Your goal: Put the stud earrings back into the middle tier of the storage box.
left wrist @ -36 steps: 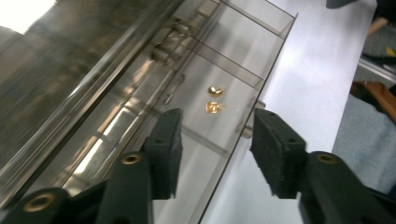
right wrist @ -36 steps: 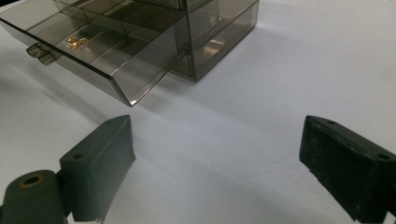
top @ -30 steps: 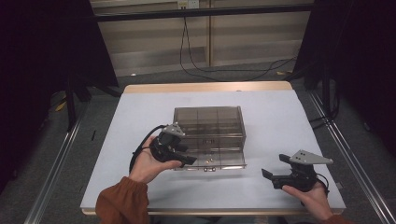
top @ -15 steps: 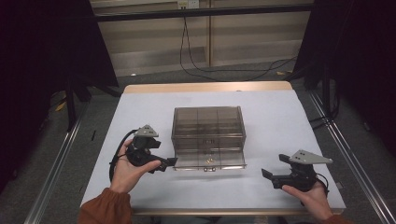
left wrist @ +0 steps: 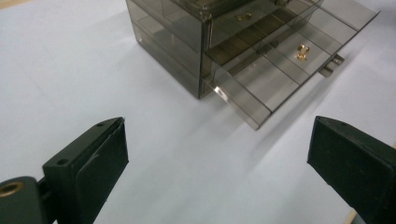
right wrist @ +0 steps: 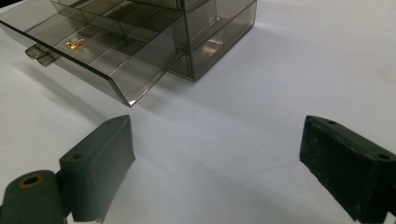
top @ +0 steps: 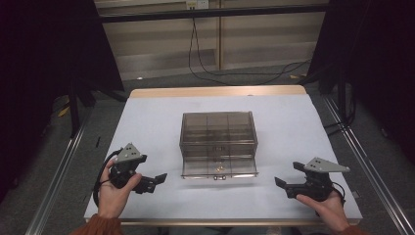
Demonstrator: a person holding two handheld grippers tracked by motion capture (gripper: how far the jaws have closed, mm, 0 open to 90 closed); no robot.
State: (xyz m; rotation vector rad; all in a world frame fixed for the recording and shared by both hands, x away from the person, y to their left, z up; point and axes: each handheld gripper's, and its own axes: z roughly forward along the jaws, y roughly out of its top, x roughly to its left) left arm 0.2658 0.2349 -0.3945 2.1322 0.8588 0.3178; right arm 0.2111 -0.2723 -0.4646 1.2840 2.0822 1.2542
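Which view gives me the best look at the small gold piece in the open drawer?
The left gripper view: the gold piece sits close and sharp in a drawer compartment. The right gripper view shows it smaller; the high view gives a speck.

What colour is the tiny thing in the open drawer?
Gold. The tiny thing shows best in the left gripper view, lying in the pulled-out drawer.

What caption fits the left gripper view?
Open left gripper facing a smoky drawer box, its drawer pulled out with a small gold piece inside.

The left gripper (top: 155, 180) has drawn away from the drawer box (top: 219, 134) toward the table's near left side. Its jaws have just been opening, with nothing between them.
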